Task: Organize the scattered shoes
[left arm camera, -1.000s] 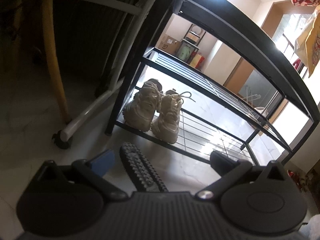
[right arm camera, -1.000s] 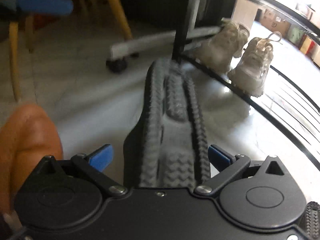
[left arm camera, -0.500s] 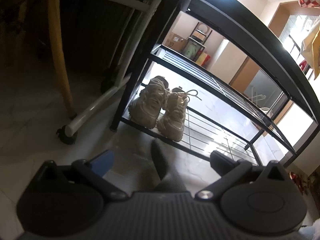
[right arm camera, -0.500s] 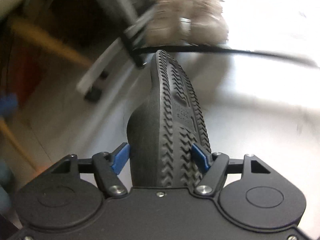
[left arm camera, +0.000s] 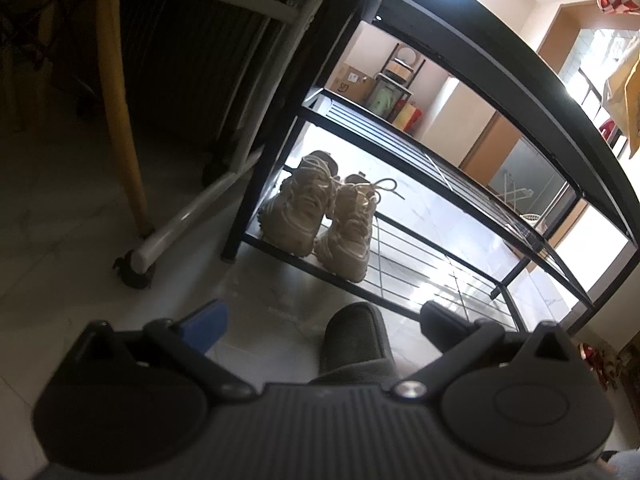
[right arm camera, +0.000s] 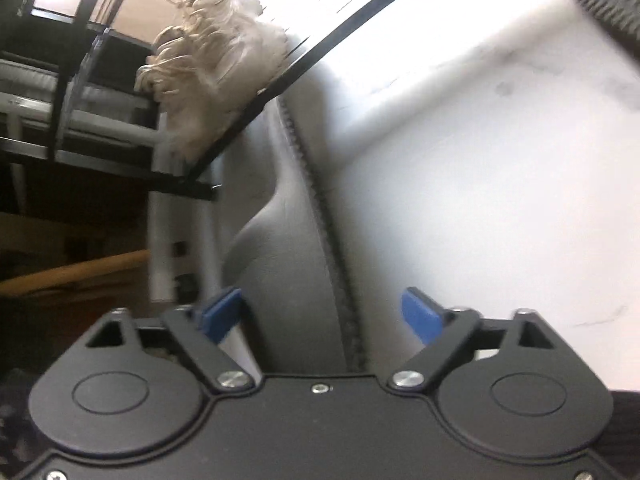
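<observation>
A grey slipper lies between the wide-spread fingers of my left gripper, toe toward the black shoe rack. The jaws look open around it. A pair of beige sneakers stands at the left end of the rack's bottom shelf. In the tilted, blurred right wrist view, a second grey slipper stands on its side between the fingers of my right gripper; the blue pads stand apart from it. The sneakers and rack edge are just ahead.
A yellow chair leg and a white wheeled frame stand left of the rack on the pale tile floor. The rack's upper shelves are bare. A dark treaded sole shows at the top right of the right wrist view.
The right gripper has rolled sideways, closed in on the rack, and its jaws have opened off the slipper. In the left view the slipper has turned from sole-up to upper-side showing, and the rack is nearer.
</observation>
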A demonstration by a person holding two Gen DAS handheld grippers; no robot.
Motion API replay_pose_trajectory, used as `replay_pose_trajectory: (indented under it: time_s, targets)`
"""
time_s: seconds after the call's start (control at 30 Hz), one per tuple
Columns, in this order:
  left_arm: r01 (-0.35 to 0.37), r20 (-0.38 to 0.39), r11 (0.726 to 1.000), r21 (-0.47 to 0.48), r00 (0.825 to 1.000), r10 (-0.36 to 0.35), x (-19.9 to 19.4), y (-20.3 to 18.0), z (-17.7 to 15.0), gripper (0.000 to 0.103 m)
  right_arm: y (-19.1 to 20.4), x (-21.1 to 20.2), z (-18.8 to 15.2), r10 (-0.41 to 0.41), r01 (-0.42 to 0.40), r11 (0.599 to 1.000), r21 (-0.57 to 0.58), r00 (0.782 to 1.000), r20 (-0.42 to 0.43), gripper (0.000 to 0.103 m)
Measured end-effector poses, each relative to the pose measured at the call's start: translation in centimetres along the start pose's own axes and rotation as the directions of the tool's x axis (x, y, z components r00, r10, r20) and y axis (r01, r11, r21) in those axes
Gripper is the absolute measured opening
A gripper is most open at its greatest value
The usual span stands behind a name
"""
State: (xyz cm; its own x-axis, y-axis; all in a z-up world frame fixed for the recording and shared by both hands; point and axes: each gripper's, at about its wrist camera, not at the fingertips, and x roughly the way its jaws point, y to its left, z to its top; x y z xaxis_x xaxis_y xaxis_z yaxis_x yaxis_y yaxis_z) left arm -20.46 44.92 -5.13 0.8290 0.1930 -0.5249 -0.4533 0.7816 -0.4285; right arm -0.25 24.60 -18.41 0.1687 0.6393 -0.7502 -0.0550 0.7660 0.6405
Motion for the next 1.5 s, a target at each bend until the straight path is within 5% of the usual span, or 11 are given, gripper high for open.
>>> replay_pose_trajectory:
  time_s: [0.27,0.43,0.57,0.67,0.87,1.2,1.37,1.5]
  targets:
    - [0.003,-0.001,1.000,-0.001,1.000,-0.003,0.1,0.0,0.1,0.102,0.4,-0.6,0.5,-0.098,0.101,0.993,-0.061,0.994,0.040,0.100]
    - [0.010,0.000,1.000,0.005,1.000,-0.010,0.0,0.0,0.1,0.102,1.2,-1.4,0.8,-0.005,0.006,0.998,-0.058,1.000,0.015,0.100]
    - [0.010,0.001,1.000,0.013,1.000,-0.010,0.0,-0.2,0.0,0.102,2.1,-1.8,1.9,-0.152,0.182,0.961,-0.209,0.977,0.149,0.101]
    - [0.010,-0.002,1.000,0.017,1.000,-0.010,0.0,-0.2,0.0,0.102,2.1,-0.7,2.4,-0.245,0.283,0.920,-0.271,0.955,0.166,0.102]
    - [0.012,0.006,1.000,0.023,1.000,-0.012,-0.1,-0.4,0.0,0.102,1.2,1.7,1.6,-0.241,0.245,0.932,-0.267,0.969,0.049,0.102]
    - [0.014,-0.002,0.999,0.029,1.000,-0.014,0.3,-0.4,0.1,0.102,2.6,3.8,-0.2,-0.305,0.310,0.859,-0.408,0.949,0.079,0.103]
    - [0.009,-0.010,1.000,0.030,1.000,-0.008,0.6,-0.4,0.0,0.102,3.4,5.6,-1.7,-0.356,0.355,0.786,-0.505,0.929,0.099,0.103]
    - [0.003,-0.018,1.000,0.031,1.000,-0.003,0.7,-0.4,0.0,0.102,3.1,5.3,-1.8,-0.335,0.339,0.796,-0.502,0.937,0.102,0.103]
